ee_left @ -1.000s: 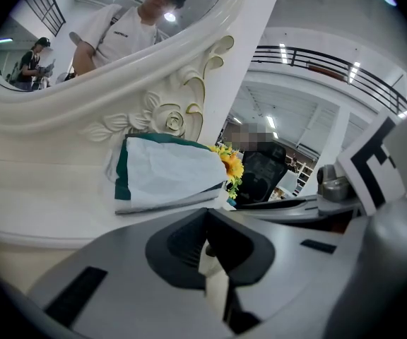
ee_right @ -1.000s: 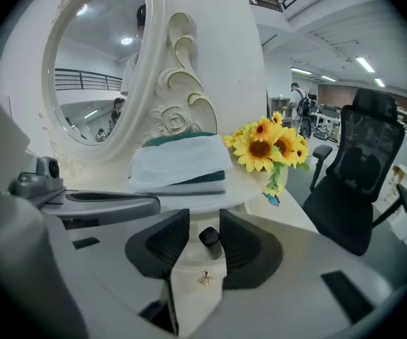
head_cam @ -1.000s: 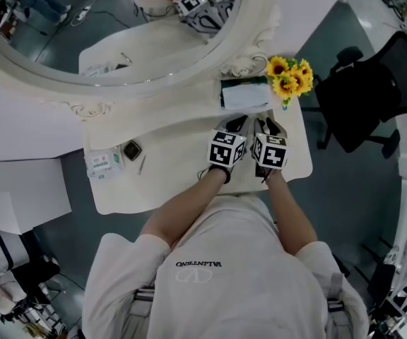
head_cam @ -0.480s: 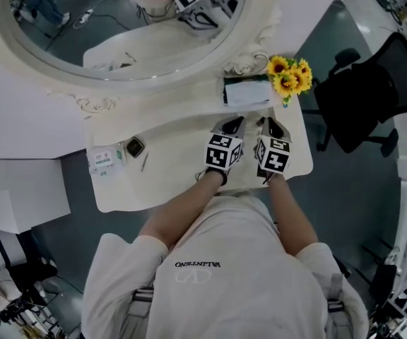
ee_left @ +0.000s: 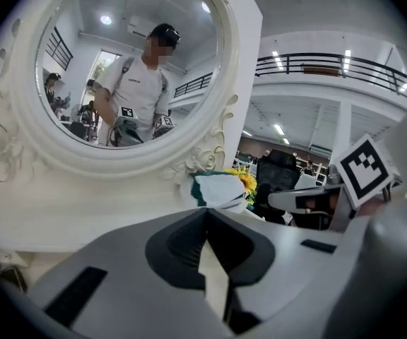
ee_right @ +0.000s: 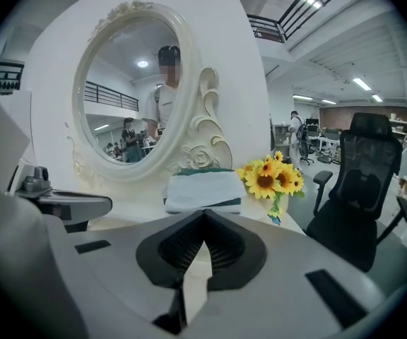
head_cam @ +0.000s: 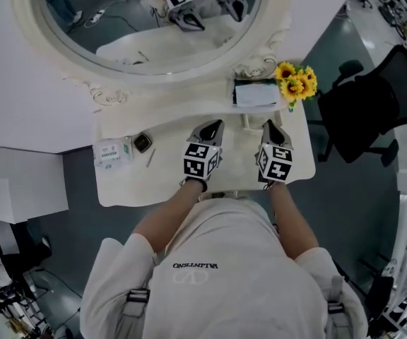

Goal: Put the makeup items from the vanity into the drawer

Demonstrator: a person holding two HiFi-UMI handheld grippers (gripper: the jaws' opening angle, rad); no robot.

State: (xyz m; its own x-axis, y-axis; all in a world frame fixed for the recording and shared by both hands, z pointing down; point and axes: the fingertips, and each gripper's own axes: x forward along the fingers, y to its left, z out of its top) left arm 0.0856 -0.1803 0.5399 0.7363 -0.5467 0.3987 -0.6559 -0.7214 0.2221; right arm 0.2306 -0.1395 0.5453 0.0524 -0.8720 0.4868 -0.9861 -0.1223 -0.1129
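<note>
Thin makeup stick (head_cam: 150,158) lying lengthwise toward mirror (head_cam: 154,20), left gripper (head_cam: 213,126), right gripper (head_cam: 270,127), both jaws pressed together, empty

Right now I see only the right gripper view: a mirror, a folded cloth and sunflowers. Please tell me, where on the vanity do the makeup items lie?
Observer: The head view shows them at the left end of the vanity: a white packet, a dark square compact and a thin stick.
Operator: Thank you. Does the left gripper carry one of them?
Observer: No. The left gripper is over the middle of the tabletop, apart from the three items. The left gripper view shows its jaws together with nothing between them.
</note>
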